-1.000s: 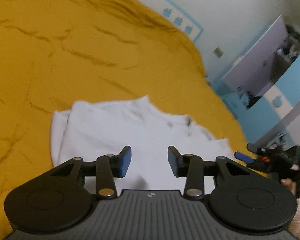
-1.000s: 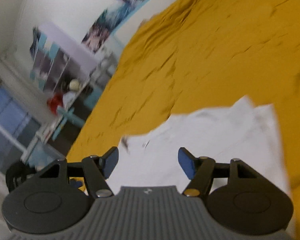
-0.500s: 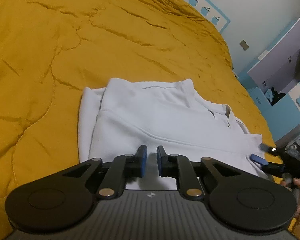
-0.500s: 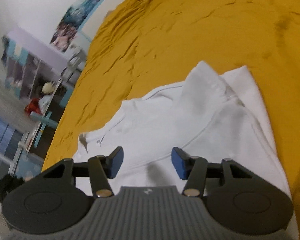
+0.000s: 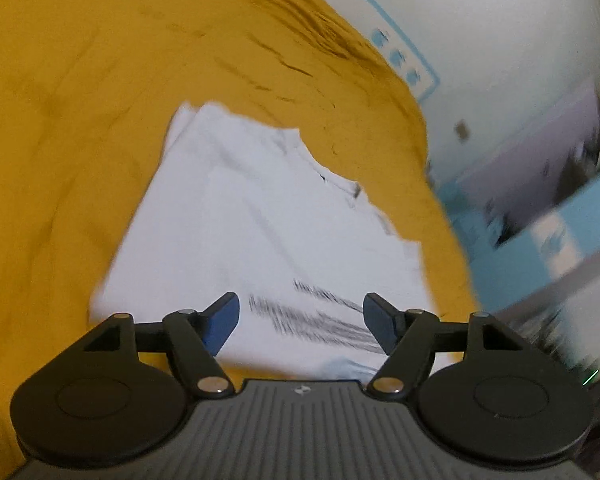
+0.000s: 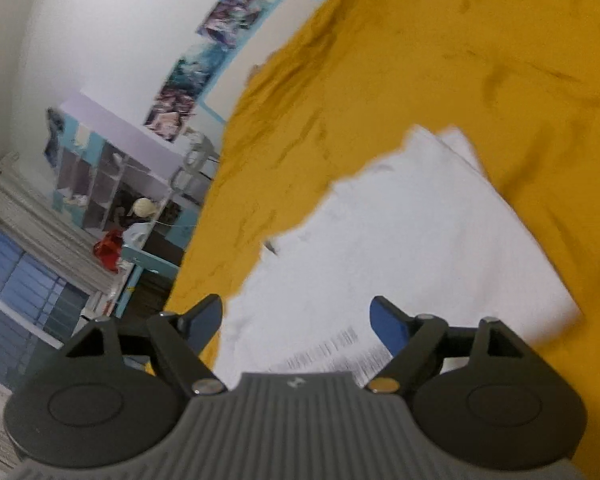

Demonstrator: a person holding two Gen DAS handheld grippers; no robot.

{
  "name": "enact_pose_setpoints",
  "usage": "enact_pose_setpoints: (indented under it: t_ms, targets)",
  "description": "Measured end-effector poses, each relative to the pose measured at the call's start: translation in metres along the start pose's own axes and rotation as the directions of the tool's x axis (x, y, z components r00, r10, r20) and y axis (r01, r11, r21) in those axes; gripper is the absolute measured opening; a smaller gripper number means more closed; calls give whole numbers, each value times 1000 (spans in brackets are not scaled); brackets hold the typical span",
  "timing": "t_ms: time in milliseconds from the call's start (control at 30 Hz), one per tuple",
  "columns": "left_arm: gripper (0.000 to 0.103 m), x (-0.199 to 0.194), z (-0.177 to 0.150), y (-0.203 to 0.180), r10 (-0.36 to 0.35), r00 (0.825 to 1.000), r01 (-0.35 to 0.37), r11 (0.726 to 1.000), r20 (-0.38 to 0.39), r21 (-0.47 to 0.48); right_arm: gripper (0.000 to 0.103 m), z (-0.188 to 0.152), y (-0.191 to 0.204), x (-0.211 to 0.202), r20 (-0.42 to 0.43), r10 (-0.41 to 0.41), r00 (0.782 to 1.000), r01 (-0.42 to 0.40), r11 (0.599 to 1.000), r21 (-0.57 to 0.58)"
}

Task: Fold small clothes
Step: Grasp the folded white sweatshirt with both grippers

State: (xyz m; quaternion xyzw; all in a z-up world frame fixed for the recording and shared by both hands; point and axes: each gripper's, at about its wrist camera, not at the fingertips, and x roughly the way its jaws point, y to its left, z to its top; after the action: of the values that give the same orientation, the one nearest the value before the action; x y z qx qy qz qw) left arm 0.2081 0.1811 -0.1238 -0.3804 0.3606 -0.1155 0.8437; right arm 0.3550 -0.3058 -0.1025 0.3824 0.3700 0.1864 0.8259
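Observation:
A white garment (image 5: pixel 260 232) lies folded flat on the mustard-yellow bedspread (image 5: pixel 60 120), with dark printed lines near its front edge. In the left wrist view my left gripper (image 5: pixel 301 316) hangs above that near edge, its jaws opening wide, and nothing sits between the blue pads. From the right wrist view the same garment (image 6: pixel 400 240) spreads ahead, print by its near edge. My right gripper (image 6: pixel 296 320) is above that edge, jaws opening, with only cloth below them. Both pictures are blurred by motion.
The yellow bedspread (image 6: pixel 460 60) fills most of both views. A white wall with posters (image 6: pixel 204 60) and a shelf unit with small items (image 6: pixel 112 184) stand past the bed's left side in the right wrist view. A blue and white cabinet (image 5: pixel 540 220) stands to the right in the left wrist view.
Both grippers have pulled back from the garment and rolled, and both views are now tilted. The left jaws, nearly shut half a second ago, now stand wide. The right jaws have widened too.

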Motion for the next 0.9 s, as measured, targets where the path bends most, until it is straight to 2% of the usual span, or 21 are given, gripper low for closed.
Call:
enact_pose_setpoints:
  t_ms: [100,167,233,333,467,600,733,900]
  targets:
    - [82,-11,-20,25,-47,998,55,982,47,-180,78,-22,-24,-17,2,-26,1000,26,995,93]
    - [82,-9,-29,41,-37,997,55,956,66,-288,78,-32,-41,-26,12,-46,999,44,989,138]
    - [82,-1,-33,53,-10,998,34,935,70,-352,78,-40,-53,-31,24,-96,995,91,983,159]
    - [82,15,-33,65,31,998,-4,921,62,-390,77,-47,-66,-30,34,-174,984,165,969,184]
    - [81,33,-28,73,34,994,12,914,107,-406,76,-47,-78,-25,65,-185,981,165,958,233]
    - [81,52,-19,78,43,994,3,906,101,-423,78,-40,-78,-11,96,-239,966,208,943,258]
    - [81,66,-11,78,45,993,5,911,112,-413,80,-30,-76,12,127,-269,955,226,934,277]
    - [79,74,-3,81,35,992,17,916,121,-402,83,-19,-72,38,176,-270,947,211,931,297]
